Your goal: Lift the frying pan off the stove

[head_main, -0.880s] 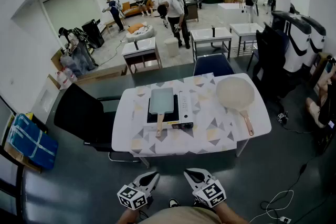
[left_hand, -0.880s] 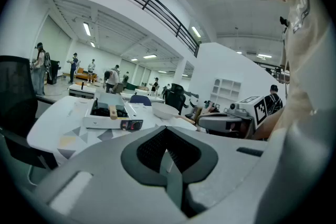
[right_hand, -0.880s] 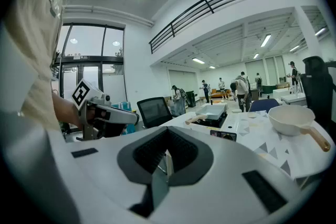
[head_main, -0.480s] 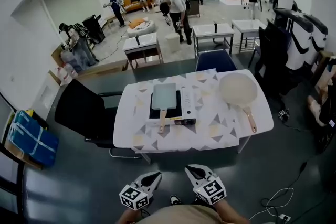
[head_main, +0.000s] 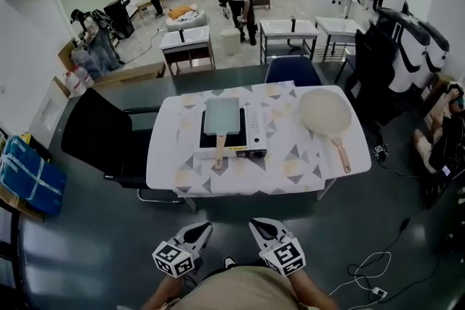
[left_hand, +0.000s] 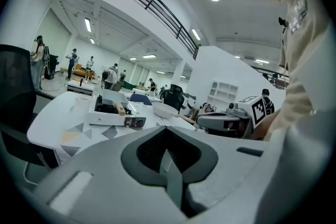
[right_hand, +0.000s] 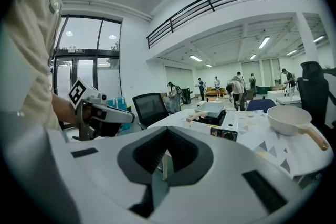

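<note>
The left tongs (head_main: 195,234) are pressed together with nothing between them, and so are the right tongs (head_main: 260,229); each one's own view shows its jaws meeting on a thin seam. Both are held low, close to the person's body, tips aimed at the desk (head_main: 182,174) but well apart from its near edge.

On the desk, a little left of the middle, stands the stove (head_main: 252,138). The frying pan (head_main: 222,116), rectangular and pale green-grey, sits flat on its burner. Its wooden handle (head_main: 219,158) reaches over the stove's front towards the near edge. A round cream pan (head_main: 325,112) lies near the right edge of the desk, off the stove, its handle also pointing to the near edge.

By my reading, nothing of the task is done: the pan rests on the stove and neither tongs is near it. What is left is the whole job, namely closing the distance to the desk, opening one of the tongs, gripping the handle and raising the pan clear.

No brand or wording can be read. The stove's front carries a yellowish strip too small to make out, and the cubes on the tongs bear only black-and-white square markers.
</note>
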Motion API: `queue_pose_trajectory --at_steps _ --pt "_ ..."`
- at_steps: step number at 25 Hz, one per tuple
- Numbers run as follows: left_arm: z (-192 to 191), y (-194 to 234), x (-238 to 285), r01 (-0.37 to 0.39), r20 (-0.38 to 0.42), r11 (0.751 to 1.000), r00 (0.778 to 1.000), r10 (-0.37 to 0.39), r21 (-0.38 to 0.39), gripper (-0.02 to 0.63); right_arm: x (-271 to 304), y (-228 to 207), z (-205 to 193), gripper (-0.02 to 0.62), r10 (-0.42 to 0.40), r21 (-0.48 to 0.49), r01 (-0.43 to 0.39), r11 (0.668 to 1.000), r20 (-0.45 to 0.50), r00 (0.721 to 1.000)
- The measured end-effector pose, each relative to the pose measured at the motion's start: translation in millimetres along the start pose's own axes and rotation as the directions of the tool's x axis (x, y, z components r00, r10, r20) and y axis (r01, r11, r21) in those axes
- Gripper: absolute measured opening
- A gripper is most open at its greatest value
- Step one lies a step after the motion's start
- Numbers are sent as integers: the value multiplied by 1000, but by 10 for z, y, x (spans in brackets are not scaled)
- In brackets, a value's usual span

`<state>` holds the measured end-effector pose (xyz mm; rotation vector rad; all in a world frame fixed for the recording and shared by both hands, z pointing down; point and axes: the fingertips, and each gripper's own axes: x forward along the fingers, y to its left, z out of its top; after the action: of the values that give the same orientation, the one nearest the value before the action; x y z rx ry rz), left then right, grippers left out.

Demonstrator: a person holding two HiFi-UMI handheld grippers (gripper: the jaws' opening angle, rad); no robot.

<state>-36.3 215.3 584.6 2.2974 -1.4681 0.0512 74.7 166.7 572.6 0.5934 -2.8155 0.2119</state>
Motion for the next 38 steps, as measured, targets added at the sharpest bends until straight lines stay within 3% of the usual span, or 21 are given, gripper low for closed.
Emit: queue_pose_trajectory --at_steps 12,19,26,33,38 --pt "-204 212 -85 117 -65 993 991 -117 -11 0 374 350 -171 3 -23 -6 23 1000 -41 999" --pt "-151 430 184 124 -81 990 988 -129 -63 0 657 67 20 3 6 -3 -6 1000 -8 1000" --pt "145 442 547 72 -39 993 996 -76 -90 0 827 -390 130 3 73 6 -73 997 16 997" --pt "379 482 860 17 -55 997 998 -13 70 0 981 -784 202 3 122 -20 -121 992 51 991" --pt "420 535 924 -48 -34 996 998 50 76 0 1068 -885 80 3 156 -3 -156 988 30 987"
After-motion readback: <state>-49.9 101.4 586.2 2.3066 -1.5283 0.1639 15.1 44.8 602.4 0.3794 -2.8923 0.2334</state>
